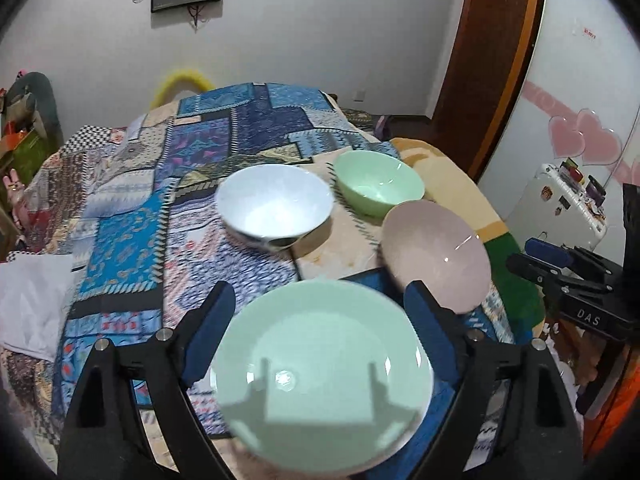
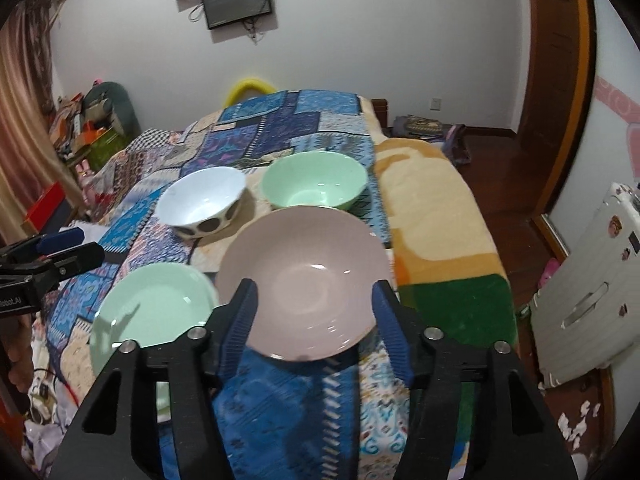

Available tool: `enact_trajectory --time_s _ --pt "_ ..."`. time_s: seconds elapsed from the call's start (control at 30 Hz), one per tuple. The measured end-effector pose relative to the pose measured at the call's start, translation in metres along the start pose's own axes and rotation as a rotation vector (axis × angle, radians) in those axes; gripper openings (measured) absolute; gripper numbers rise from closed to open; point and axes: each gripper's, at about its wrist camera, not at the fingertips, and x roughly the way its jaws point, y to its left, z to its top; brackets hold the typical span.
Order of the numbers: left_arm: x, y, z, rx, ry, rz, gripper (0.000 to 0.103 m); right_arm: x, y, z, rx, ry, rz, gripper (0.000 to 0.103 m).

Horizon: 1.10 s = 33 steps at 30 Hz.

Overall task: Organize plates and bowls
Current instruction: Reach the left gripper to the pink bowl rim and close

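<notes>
You are hovering both grippers with fingers apart, gripping nothing: the left gripper (image 1: pixel 316 312) over the green plate (image 1: pixel 322 372), the right gripper (image 2: pixel 314 304) at the pink plate (image 2: pixel 304 280), both on the bed. Next likely calls for clamping a rim and stacking.

The left gripper (image 1: pixel 320 316) has its two blue-padded fingers (image 1: pixel 208 336) spread wide, level and pointing toward the far side. The right gripper (image 2: pixel 314 320) stands just to its right, likewise spread wide, its blue pads (image 2: pixel 390 332) apart and aimed the same way.
</notes>
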Motion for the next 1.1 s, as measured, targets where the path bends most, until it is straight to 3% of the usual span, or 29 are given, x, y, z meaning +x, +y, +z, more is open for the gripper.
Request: enact_trajectory --time_s 0.5,0.63,0.83,0.9,1.1 --pt "0.101 -0.024 0.011 -0.030 0.155 -0.061 0.088 0.054 -0.034 -0.011 0.080 0.095 0.006 0.062" --pt "0.120 -0.032 0.012 -0.025 0.182 -0.080 0.085 0.061 -0.041 -0.013 0.093 0.105 0.015 0.048" --pt "0.142 -0.048 0.013 0.003 0.217 -0.097 0.060 0.068 -0.051 -0.017 0.137 0.120 0.046 0.028" --pt "0.147 -0.053 0.012 0.014 0.226 -0.103 0.046 0.069 -0.052 -0.019 0.147 0.124 0.055 0.024" --pt "0.162 -0.059 0.010 0.023 0.267 -0.129 0.023 0.071 -0.053 -0.023 0.164 0.130 0.090 0.013"
